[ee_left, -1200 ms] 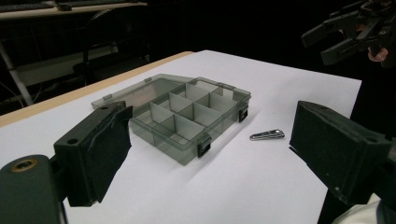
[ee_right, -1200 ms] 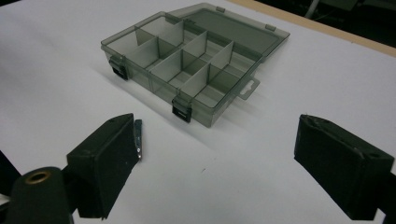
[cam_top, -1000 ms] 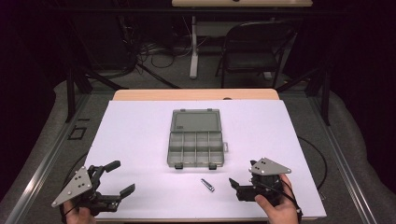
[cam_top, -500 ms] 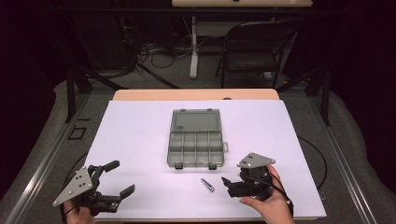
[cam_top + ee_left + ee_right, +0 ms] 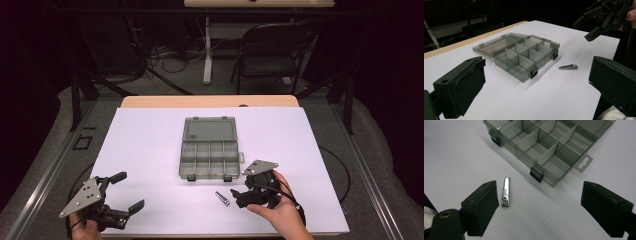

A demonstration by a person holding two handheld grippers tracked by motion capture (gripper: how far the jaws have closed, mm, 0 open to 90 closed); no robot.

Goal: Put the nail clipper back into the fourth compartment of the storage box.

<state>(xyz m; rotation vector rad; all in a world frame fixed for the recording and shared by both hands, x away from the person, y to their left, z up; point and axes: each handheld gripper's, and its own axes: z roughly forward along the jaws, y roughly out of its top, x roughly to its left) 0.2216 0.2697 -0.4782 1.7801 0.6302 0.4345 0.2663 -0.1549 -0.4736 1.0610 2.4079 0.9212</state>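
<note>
Both my grippers hang with jaws apart over a white table (image 5: 150,145).
My right gripper (image 5: 239,194) is just beside a metal nail clipper (image 5: 222,198), near an open divided box (image 5: 207,155); my left gripper (image 5: 129,191) holds nothing.
</note>
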